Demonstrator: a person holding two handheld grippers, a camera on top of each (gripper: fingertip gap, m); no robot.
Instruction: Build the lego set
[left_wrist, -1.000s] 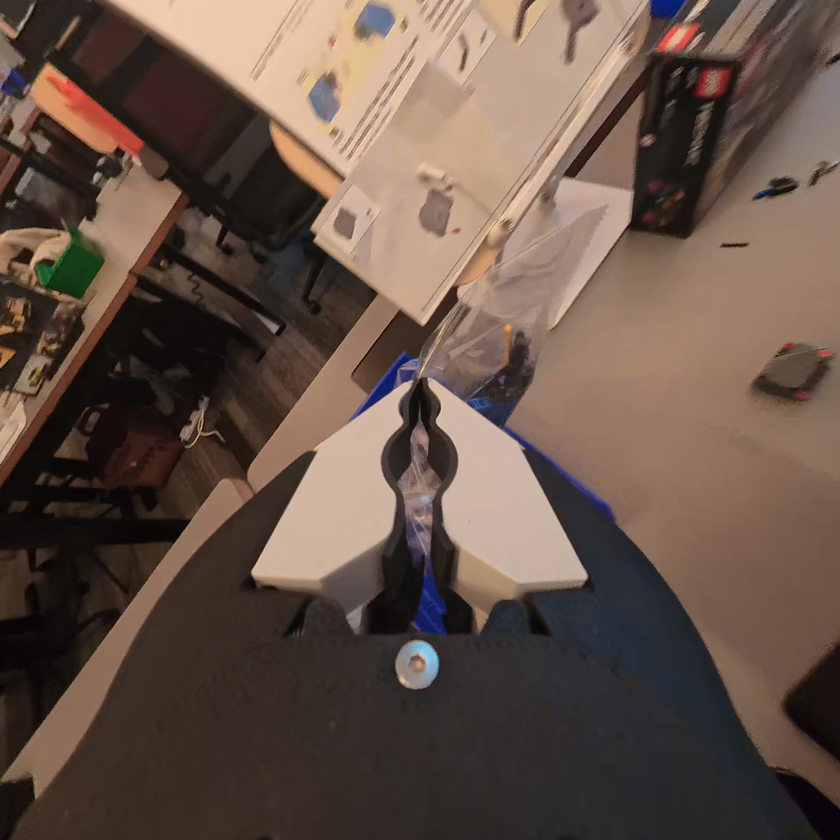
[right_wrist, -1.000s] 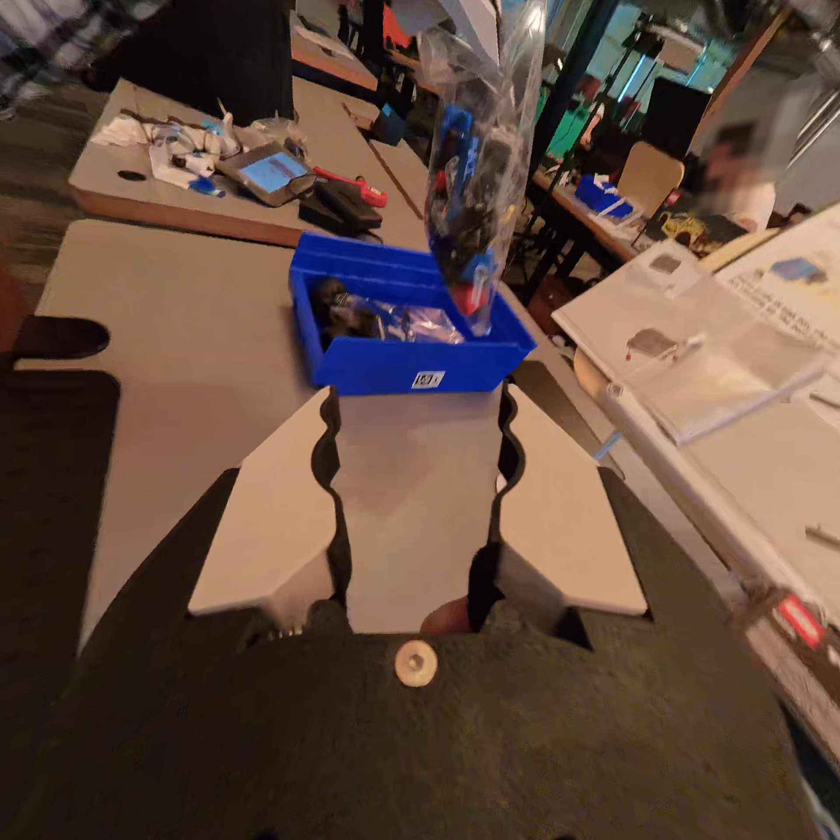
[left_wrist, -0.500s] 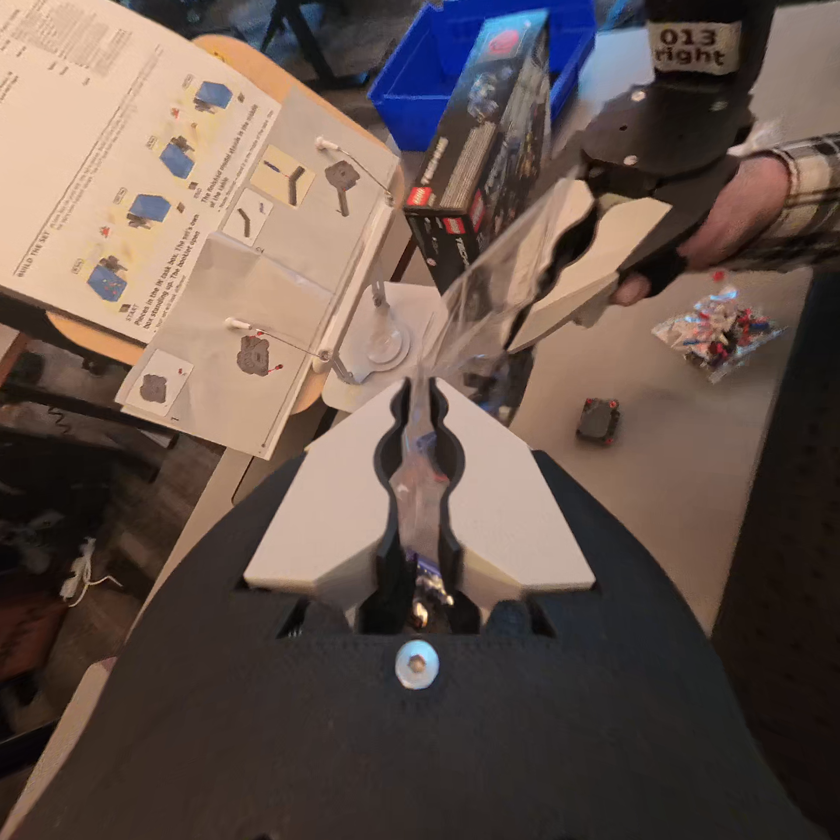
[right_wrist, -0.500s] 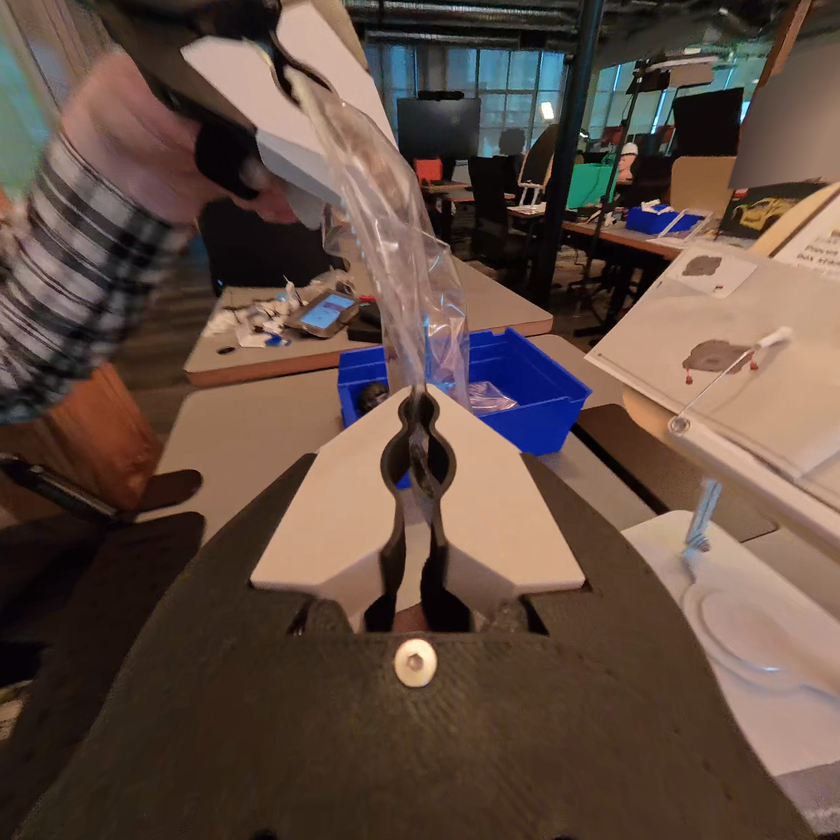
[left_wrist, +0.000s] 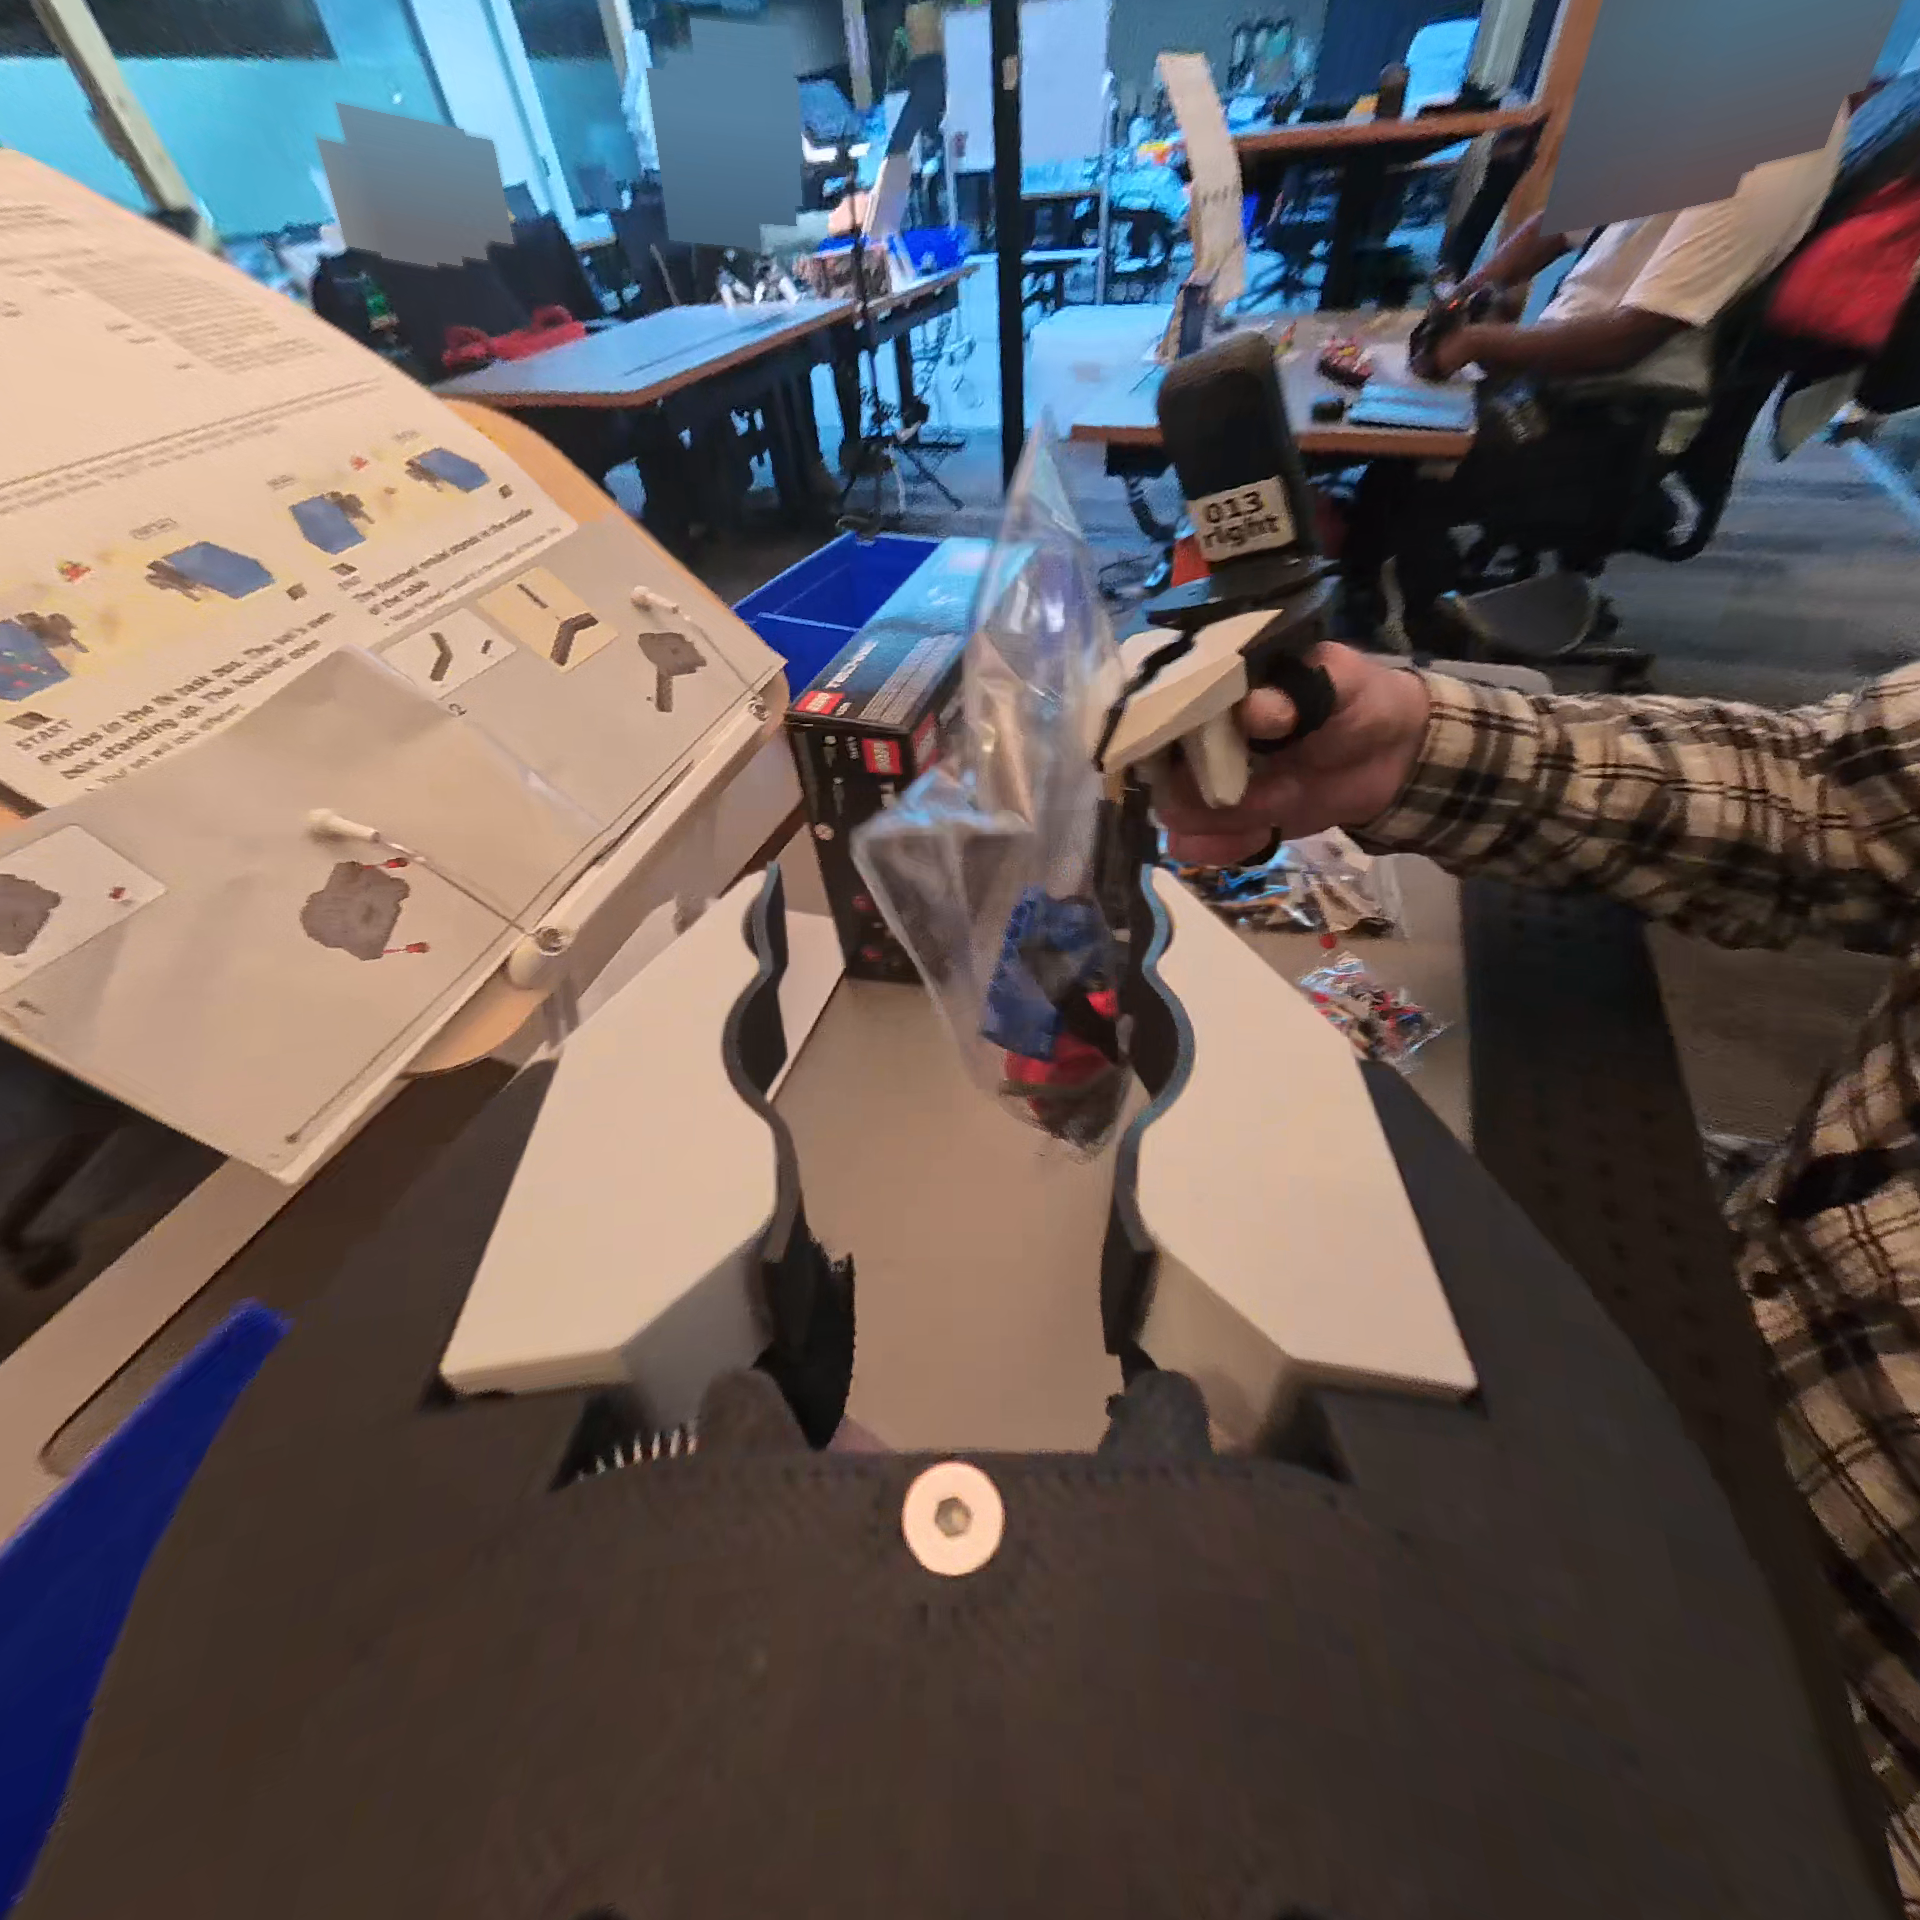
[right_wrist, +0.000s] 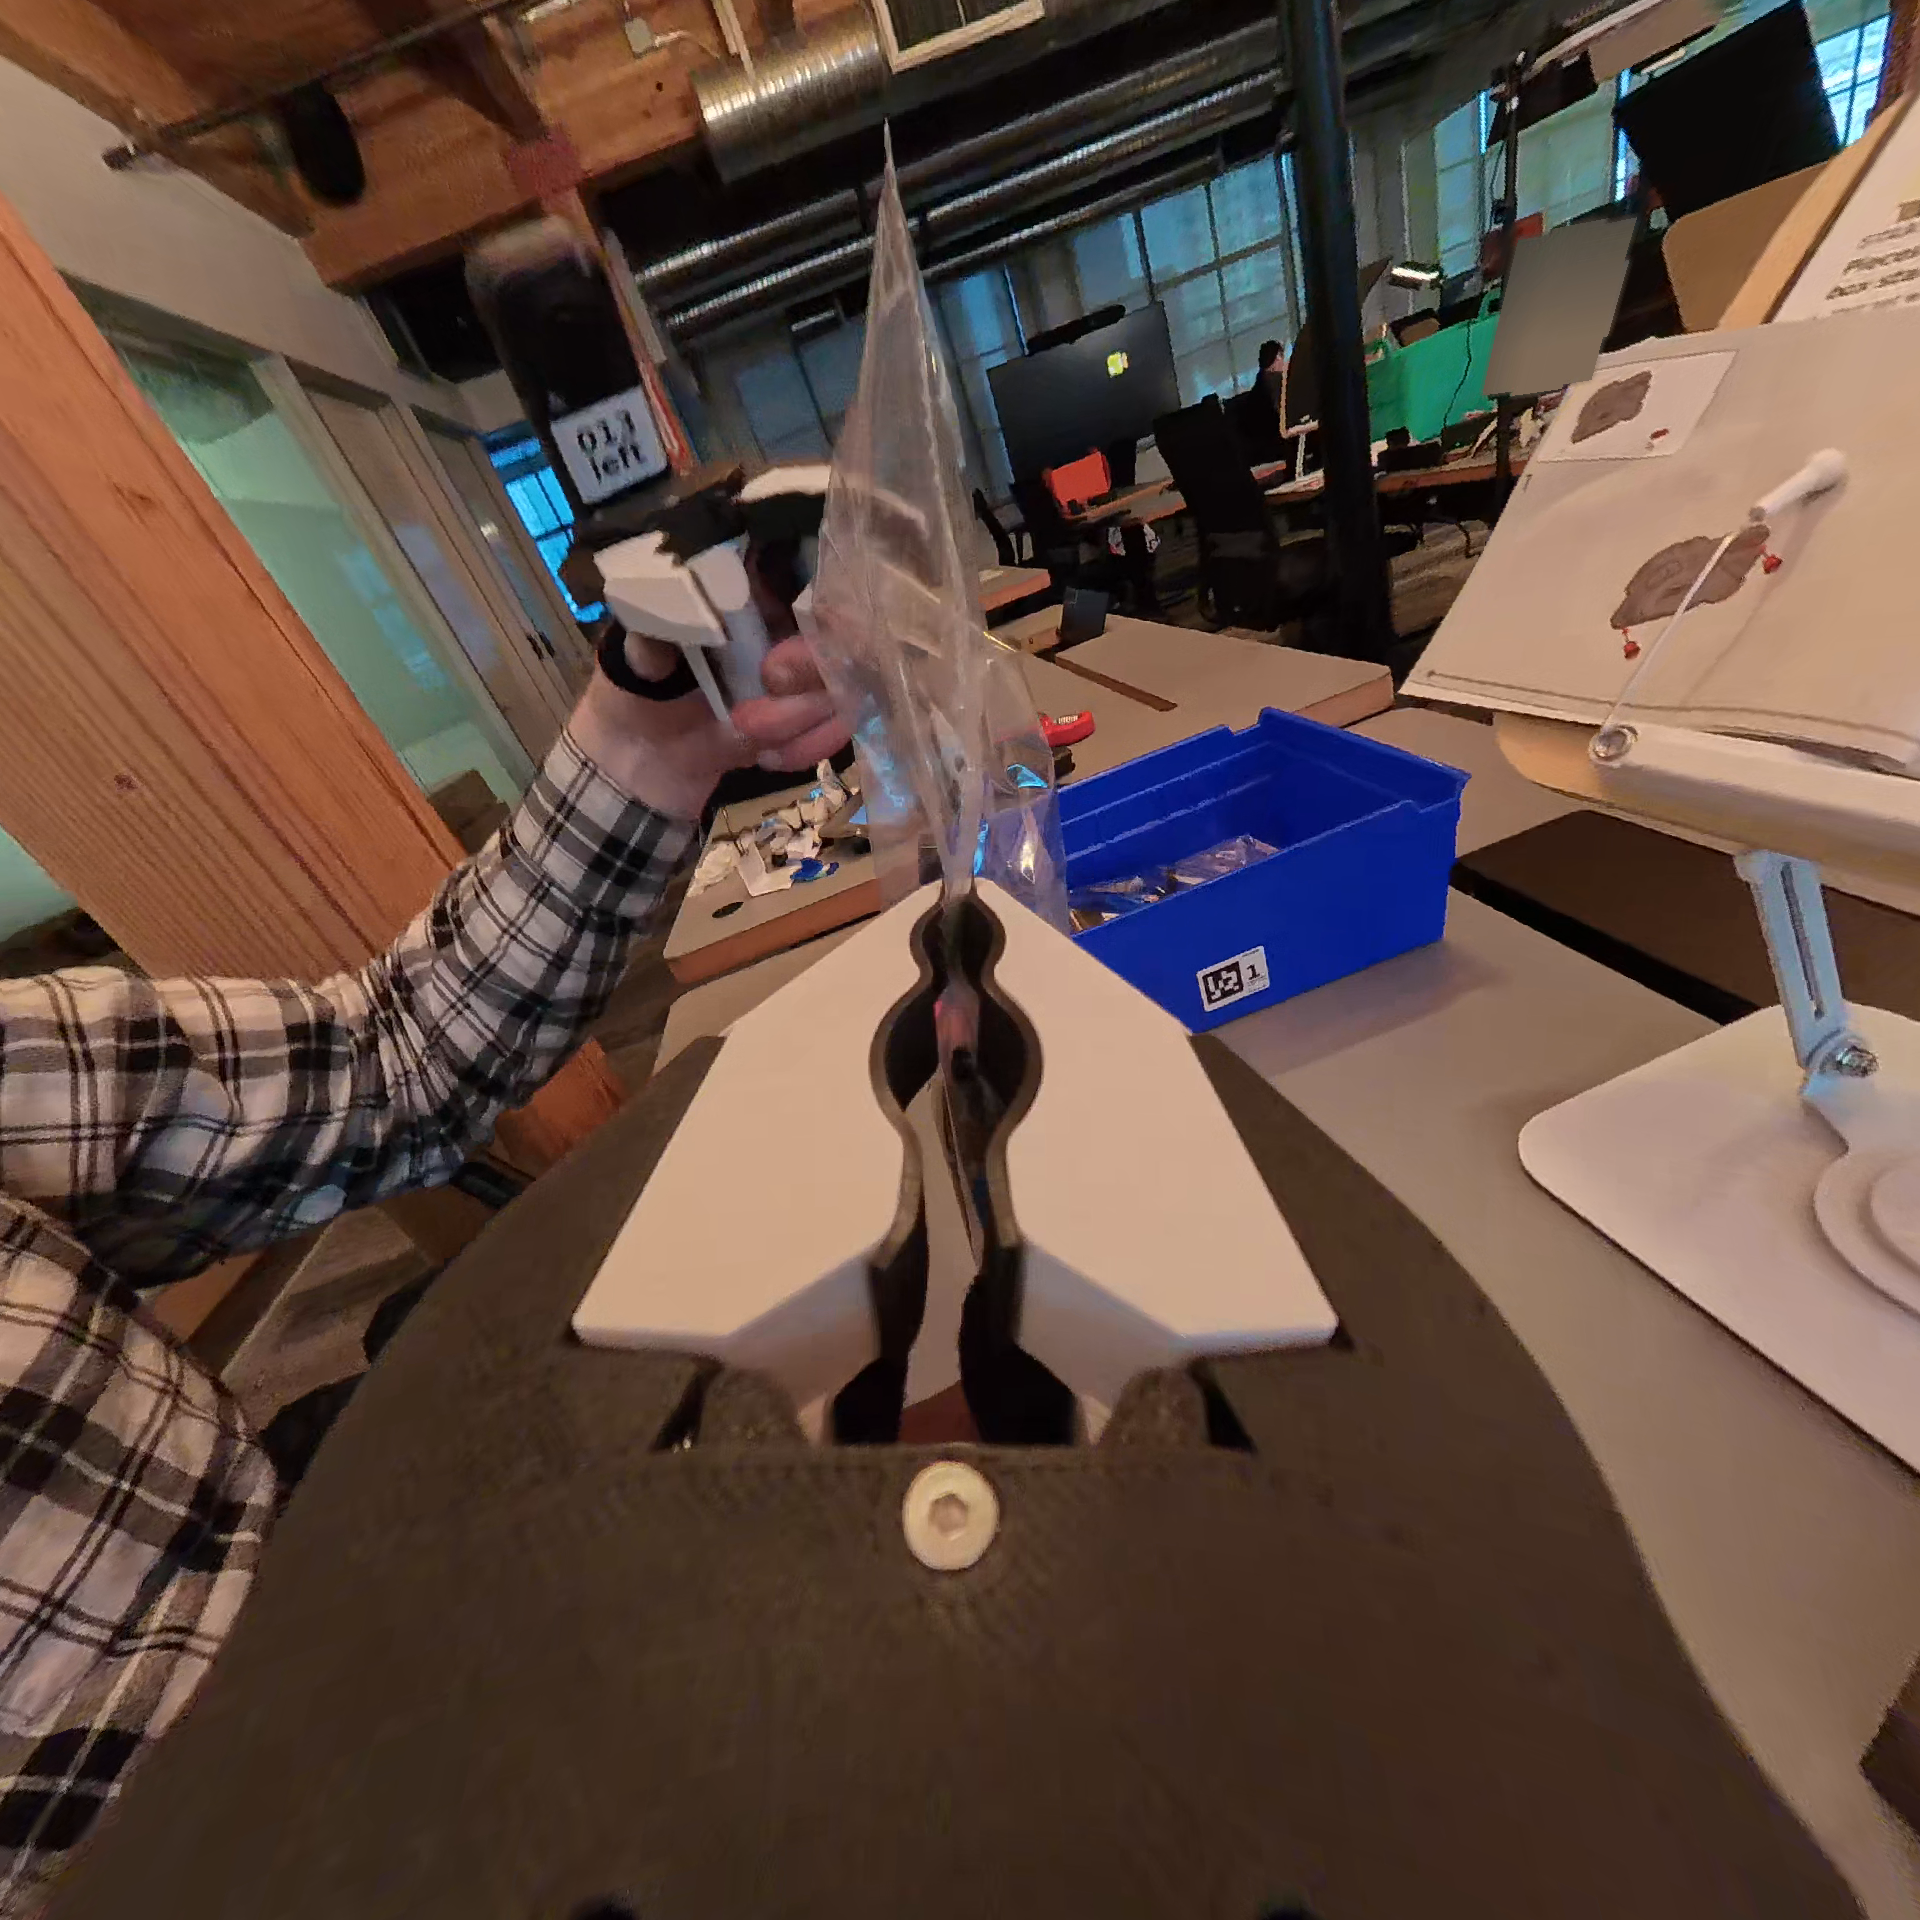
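Observation:
A clear plastic bag (left_wrist: 1023, 831) with blue, red and black lego pieces at its bottom hangs in the air above the grey table (left_wrist: 935, 1247). My right gripper (right_wrist: 961, 899) is shut on one edge of the bag (right_wrist: 914, 582), which stands up in front of it. The right gripper also shows in the left wrist view (left_wrist: 1117, 743), pinching the bag's side. My left gripper (left_wrist: 958, 904) is open and empty, its jaws wide apart on either side of the hanging bag. It shows open in the right wrist view (right_wrist: 743, 613), just behind the bag.
A blue bin (right_wrist: 1299, 883) with more bags stands on the table. A black lego box (left_wrist: 883, 790) stands upright ahead. An instruction sheet on a white stand (left_wrist: 364, 779) is at the left. Small bags of pieces (left_wrist: 1371, 1008) lie at the right. Tip to tip, the grippers are about 12 centimeters apart.
A second ago my left gripper held the bag and the right was open. The right then shut on the bag. Now the left has opened and let go.

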